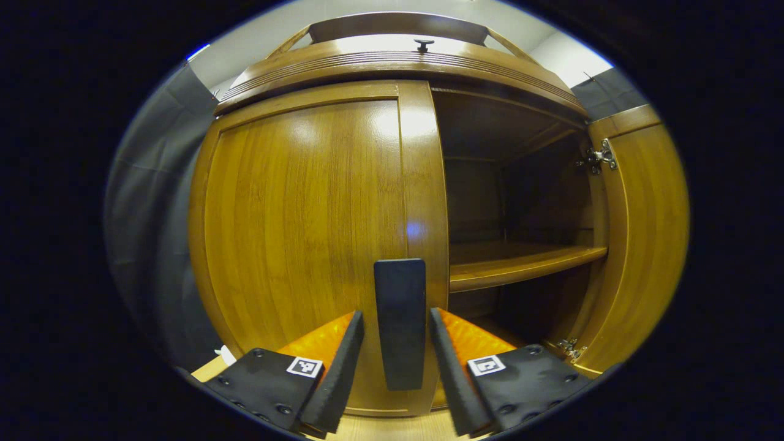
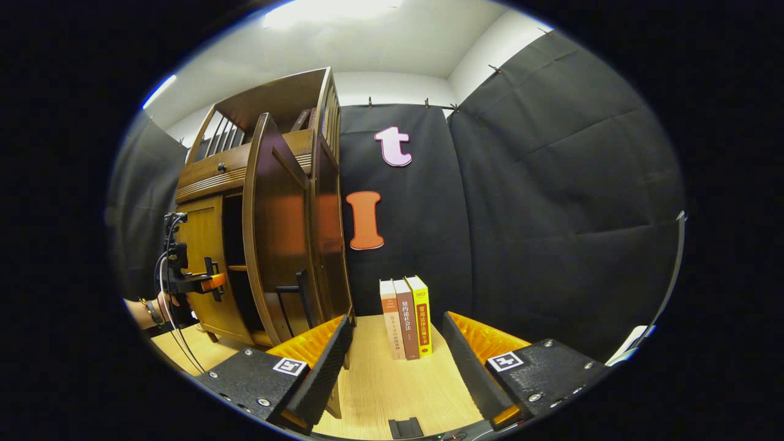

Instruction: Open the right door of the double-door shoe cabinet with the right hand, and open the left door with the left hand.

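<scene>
Now we straddle the stiff left door's (image 1: 306,226) handle (image 1: 400,324) lower centre, left gripper (image 1: 397,343) spread, not pinching; right gripper (image 2: 392,349) spread, empty.

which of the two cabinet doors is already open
The right door is open, swung out so the shelf shows. The left door is shut, its handle between the left hand-held gripper's open fingers.

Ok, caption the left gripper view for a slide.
Open left gripper straddles the closed left door's handle; right door already open.
</scene>
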Demonstrator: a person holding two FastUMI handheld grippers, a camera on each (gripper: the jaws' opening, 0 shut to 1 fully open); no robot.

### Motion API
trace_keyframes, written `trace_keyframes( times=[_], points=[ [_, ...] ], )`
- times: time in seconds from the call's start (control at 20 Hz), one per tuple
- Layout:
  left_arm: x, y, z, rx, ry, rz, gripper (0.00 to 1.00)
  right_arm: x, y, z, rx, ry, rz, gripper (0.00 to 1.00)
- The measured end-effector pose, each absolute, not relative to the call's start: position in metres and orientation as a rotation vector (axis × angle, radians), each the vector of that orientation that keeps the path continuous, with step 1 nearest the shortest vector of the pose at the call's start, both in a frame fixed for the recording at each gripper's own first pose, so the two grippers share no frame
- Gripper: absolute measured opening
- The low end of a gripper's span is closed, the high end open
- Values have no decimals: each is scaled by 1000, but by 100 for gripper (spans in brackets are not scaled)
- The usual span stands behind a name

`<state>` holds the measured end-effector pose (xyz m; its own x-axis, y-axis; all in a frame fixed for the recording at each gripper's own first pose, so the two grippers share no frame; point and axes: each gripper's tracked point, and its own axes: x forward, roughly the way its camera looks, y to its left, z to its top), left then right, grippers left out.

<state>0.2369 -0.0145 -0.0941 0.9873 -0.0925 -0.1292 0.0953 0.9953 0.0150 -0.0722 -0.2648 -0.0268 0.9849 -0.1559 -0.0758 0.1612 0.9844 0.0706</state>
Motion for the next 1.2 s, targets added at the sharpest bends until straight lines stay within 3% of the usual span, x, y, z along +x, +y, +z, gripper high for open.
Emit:
trace_keyframes(
  times=[0.2, 0.4, 0.7, 0.85, 1.1, 1.15, 1.2],
  points=[
    [236, -18, -94, 30, 144, -84, 41, -72, -260, -30, 84, 81, -159, 98],
    [232, -16, -97, 46, 181, -38, 32, -77, -252, -32, 74, 90, -150, 98],
    [198, -7, -90, 53, 198, 7, 25, -81, -233, -42, 72, 119, -133, 98],
    [165, 4, -86, 46, 240, 14, 29, -80, -220, -41, 68, 121, -114, 98],
    [119, 33, -75, 38, 251, 31, 24, -78, -202, -39, 59, 121, -90, 98],
    [109, 40, -72, 36, 252, 39, 24, -77, -200, -38, 57, 121, -87, 98],
    [100, 50, -70, 37, 252, 48, 31, -77, -198, -37, 57, 119, -84, 98]
  ],
)
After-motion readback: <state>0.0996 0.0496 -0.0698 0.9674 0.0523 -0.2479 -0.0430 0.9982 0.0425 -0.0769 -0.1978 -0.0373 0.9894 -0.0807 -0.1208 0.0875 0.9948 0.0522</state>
